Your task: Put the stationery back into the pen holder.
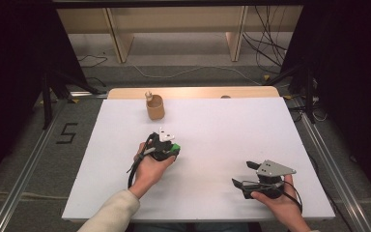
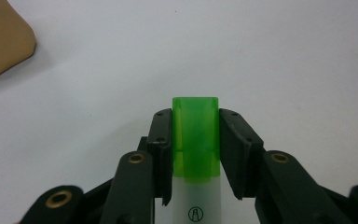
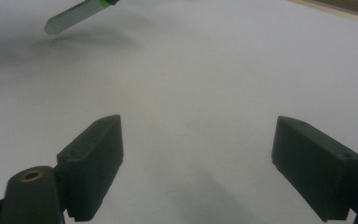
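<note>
A highlighter with a green cap [image 2: 195, 135] and a white barrel sits between the black jaws of my left gripper [image 2: 196, 116], whose pads press on the cap from both sides. From above, that gripper [image 1: 171, 148] is at the left middle of the white board, with the green cap [image 1: 175, 146] poking out. In the right gripper view the highlighter's pale barrel [image 3: 74, 16] hangs tilted above the board and casts a shadow. My right gripper [image 1: 243, 174] rests near the front right, its jaws wide apart. Nothing lies between the right gripper [image 3: 198, 135] and its two pads.
A tan cup [image 1: 155, 107] with a small wooden piece sticking out stands near the board's far edge, beyond my left gripper; its corner shows as the tan cup [image 2: 2, 39]. The white board [image 1: 222, 125] lies on a wooden table. Cables and black stands surround it.
</note>
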The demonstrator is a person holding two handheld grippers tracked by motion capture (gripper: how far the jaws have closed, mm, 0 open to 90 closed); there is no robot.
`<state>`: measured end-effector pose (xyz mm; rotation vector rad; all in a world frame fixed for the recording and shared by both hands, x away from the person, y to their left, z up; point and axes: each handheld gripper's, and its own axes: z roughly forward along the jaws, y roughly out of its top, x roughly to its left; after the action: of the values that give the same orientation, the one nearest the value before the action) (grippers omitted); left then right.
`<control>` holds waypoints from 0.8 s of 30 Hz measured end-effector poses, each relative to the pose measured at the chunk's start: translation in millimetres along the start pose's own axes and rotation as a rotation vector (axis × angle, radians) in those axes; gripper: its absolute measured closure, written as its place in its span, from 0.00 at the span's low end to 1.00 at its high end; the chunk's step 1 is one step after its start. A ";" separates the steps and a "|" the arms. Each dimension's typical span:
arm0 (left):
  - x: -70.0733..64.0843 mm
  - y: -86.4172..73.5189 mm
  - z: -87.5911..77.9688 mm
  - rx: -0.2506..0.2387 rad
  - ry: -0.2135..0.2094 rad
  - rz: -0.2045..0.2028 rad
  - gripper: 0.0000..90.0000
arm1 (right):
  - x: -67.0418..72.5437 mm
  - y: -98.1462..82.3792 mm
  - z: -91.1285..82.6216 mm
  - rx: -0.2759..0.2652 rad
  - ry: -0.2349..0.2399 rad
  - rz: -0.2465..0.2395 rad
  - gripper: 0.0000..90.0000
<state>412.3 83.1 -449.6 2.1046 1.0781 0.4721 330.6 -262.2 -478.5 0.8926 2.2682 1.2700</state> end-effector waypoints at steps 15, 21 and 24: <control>3.1 2.8 -7.6 -0.160 0.010 0.030 0.74 | 0.0 0.2 -0.8 0.004 -0.002 -0.001 0.19; 5.2 4.2 -11.2 -0.207 0.010 0.033 0.74 | -0.5 0.2 -1.3 0.002 -0.003 -0.002 0.19; 5.6 4.3 -12.0 -0.217 0.011 0.034 0.74 | -0.9 0.2 -1.3 -0.002 -0.004 -0.002 0.19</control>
<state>410.7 91.0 -438.3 1.9339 0.9531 0.5909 330.5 -263.5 -477.6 0.8915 2.2637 1.2686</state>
